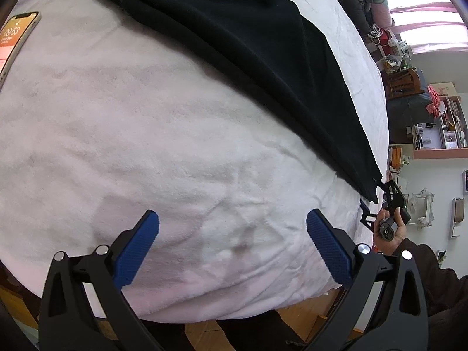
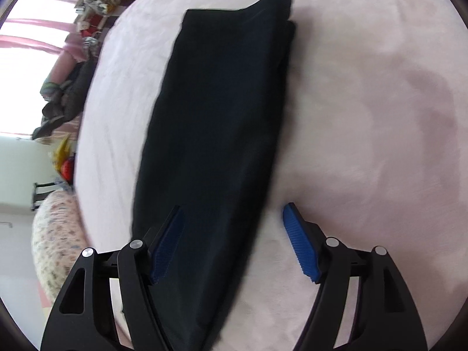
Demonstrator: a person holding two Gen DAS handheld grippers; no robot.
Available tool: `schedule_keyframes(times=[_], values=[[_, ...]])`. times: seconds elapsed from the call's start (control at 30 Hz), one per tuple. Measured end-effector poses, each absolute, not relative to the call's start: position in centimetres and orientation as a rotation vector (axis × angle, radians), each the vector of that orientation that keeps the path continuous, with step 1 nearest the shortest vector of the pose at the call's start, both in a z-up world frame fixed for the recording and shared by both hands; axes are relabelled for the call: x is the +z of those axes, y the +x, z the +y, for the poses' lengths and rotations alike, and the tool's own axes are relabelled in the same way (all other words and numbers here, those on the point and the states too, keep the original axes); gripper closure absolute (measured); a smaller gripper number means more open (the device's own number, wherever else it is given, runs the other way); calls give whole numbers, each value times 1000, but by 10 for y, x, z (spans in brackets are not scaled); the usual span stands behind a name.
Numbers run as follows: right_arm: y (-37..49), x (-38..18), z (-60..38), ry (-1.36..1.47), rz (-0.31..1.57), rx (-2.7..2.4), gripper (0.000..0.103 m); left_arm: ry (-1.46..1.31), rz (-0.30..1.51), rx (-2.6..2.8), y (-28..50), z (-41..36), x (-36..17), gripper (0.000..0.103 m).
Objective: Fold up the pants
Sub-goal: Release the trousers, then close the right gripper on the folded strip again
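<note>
The black pants (image 2: 216, 134) lie folded lengthwise into a long strip on a bed covered with a pale pink fleece blanket (image 1: 152, 134). In the right wrist view the strip runs away from the camera, its far end squared off with a small bump of cloth at one corner, and its near end passes under the right gripper (image 2: 231, 242). That gripper's fingers stand wide apart: the blue pad on the left (image 2: 166, 248) sits over the dark cloth, while the other pad (image 2: 301, 242) sits over bare blanket just beside the pants' edge; nothing is pinched between them. This view is blurred. In the left wrist view the left gripper (image 1: 232, 244) hovers over empty blanket near the bed's edge, fingers also spread wide and holding nothing, with the pants (image 1: 248, 58) well apart from it, stretching diagonally across the upper part of the frame. At the far tip of the cloth the right gripper (image 1: 392, 196) shows, held in the person's right hand (image 1: 389, 234). A phone (image 1: 17, 41) with a lit screen lies on the blanket at the left edge.
</note>
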State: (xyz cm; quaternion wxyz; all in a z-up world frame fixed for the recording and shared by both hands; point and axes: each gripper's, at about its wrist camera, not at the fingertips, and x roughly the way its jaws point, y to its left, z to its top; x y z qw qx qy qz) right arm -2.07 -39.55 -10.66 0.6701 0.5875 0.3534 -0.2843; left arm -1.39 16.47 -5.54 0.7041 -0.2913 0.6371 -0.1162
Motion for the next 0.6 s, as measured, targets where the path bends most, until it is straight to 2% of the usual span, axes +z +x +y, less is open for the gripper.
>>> schedule_keyframes(times=[0.1, 0.17, 0.33, 0.4, 0.47, 0.6], values=[[-24, -107, -400, 1334, 770, -631, 37, -642, 1419, -258, -13, 164, -55, 2], [-24, -110, -404, 1376, 723, -601, 59, -642, 1421, -258, -13, 162, -55, 2], [-22, -117, -410, 1393, 734, -581, 61, -625, 1441, -271, -14, 151, -57, 2], [-26, -118, -410, 1408, 723, -569, 66, -617, 1447, -278, -13, 145, -56, 2], [-29, -120, -412, 1402, 728, -548, 93, -608, 1451, -286, -13, 139, -56, 2], [-34, -124, -417, 1441, 716, -485, 94, -574, 1458, -313, -9, 123, -53, 2]])
